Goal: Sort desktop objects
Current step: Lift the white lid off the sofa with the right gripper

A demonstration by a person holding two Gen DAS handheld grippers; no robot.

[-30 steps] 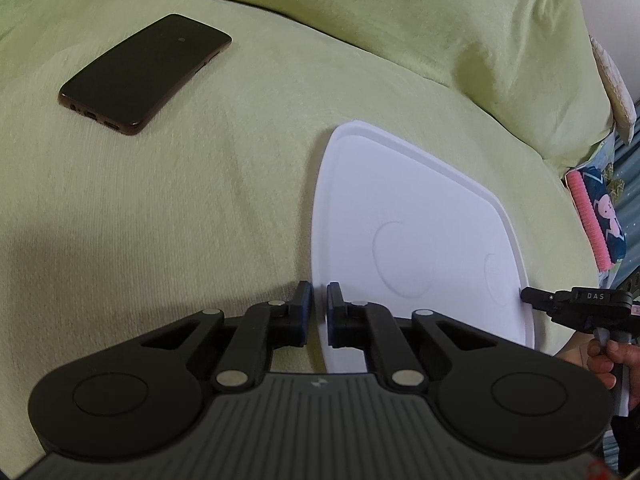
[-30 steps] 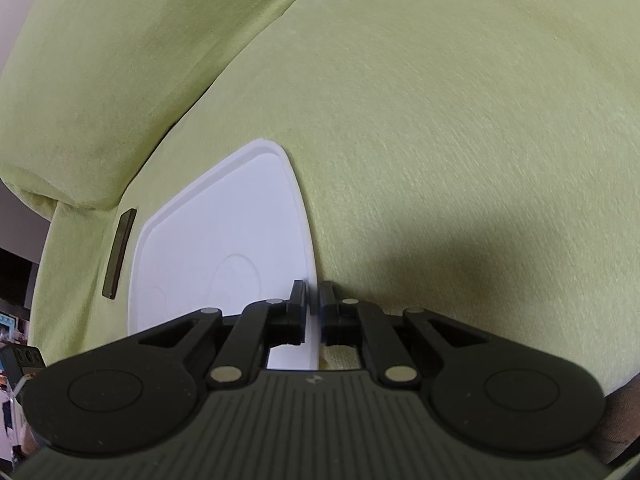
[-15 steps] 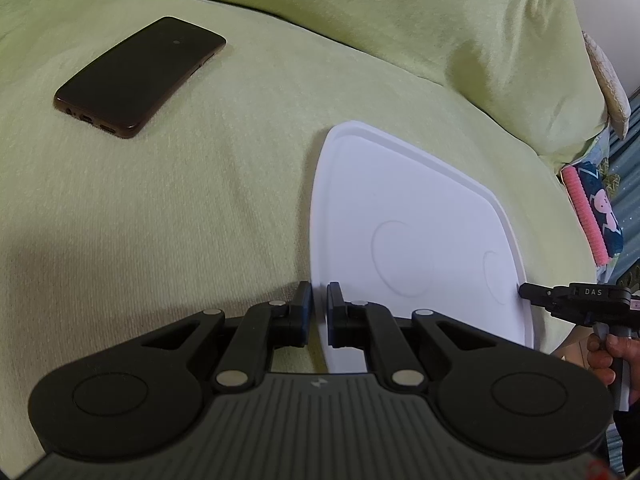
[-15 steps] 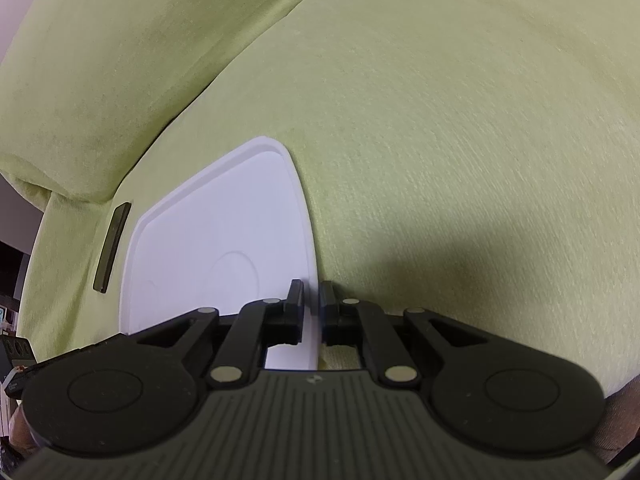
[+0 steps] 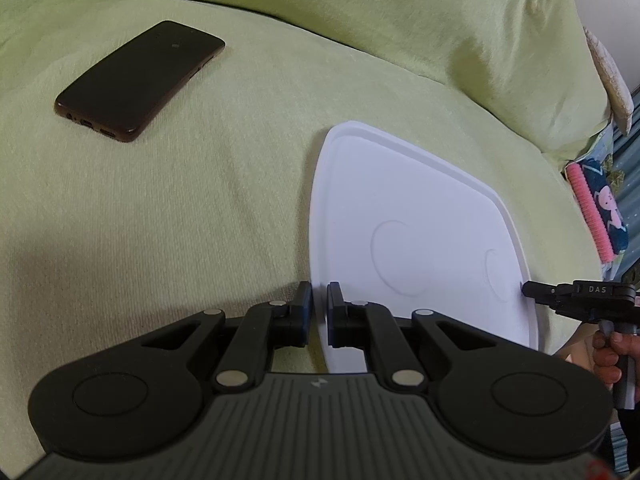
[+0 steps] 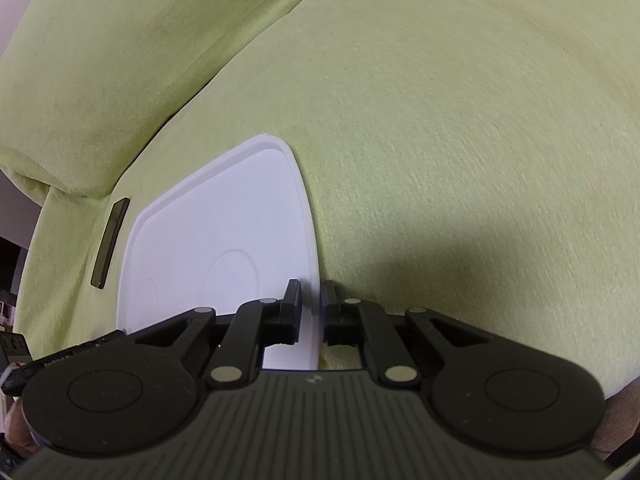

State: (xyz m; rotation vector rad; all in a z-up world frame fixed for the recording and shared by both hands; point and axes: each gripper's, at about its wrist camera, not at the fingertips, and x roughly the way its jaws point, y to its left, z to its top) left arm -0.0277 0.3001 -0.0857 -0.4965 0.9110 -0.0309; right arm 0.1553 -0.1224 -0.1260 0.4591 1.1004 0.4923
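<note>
Phone lies flat and face down on the green cushion, far ahead and to the left of the left gripper, well apart from everything else. From the right wrist view it shows only as a thin dark sliver beyond the far edge of the tray.

White tray rests flat on the same cushion. The left gripper sits at its near left edge, fingers drawn close with only a narrow slit between them and the tray rim showing in that slit; whether they pinch the rim I cannot tell. The right gripper stands the same way at the opposite edge, nearly closed astride the rim. A hand grips its handle at the right of the left view.
</note>
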